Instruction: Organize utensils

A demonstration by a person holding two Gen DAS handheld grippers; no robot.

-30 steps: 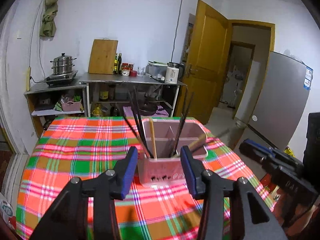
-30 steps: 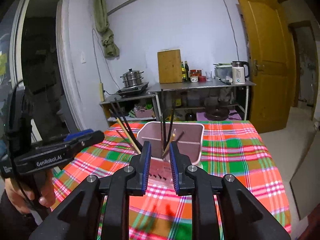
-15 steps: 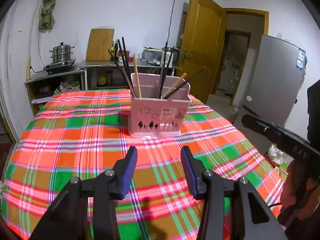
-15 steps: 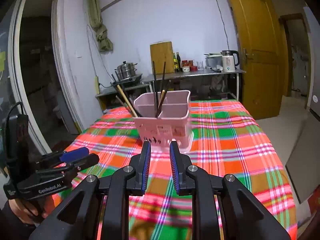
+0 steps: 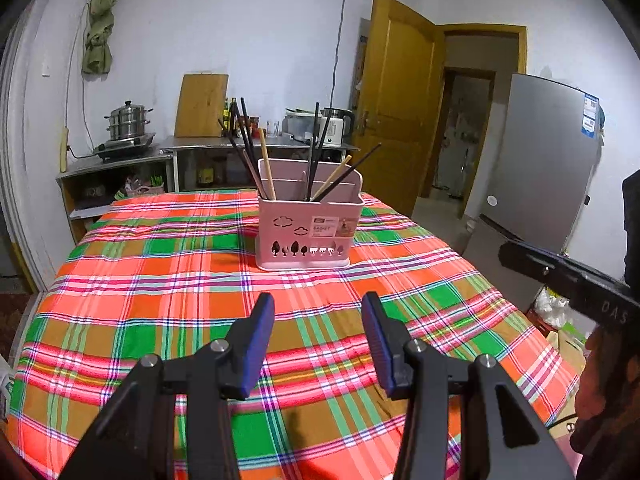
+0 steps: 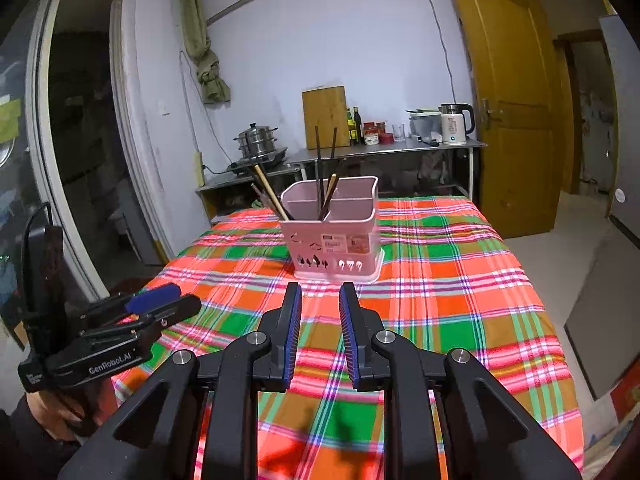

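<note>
Left wrist view: the left gripper [image 5: 318, 336] hovers over the plaid tablecloth [image 5: 160, 280] with its blue pads well apart and nothing between them. Ahead of it, toward the far side of the table, the pink utensil holder [image 5: 310, 232] stands upright on the cloth, with dark chopsticks [image 5: 244, 148] and lighter wooden ones [image 5: 266, 168] leaning out of its compartments. In the right wrist view, the right gripper [image 6: 320, 324] also hangs empty above the cloth, its pads a narrow gap apart, pointing at the same holder. Behind the table a metal counter [image 6: 400, 150] carries a kettle [image 6: 454, 124], bottles and a cutting board [image 6: 325, 116].
</note>
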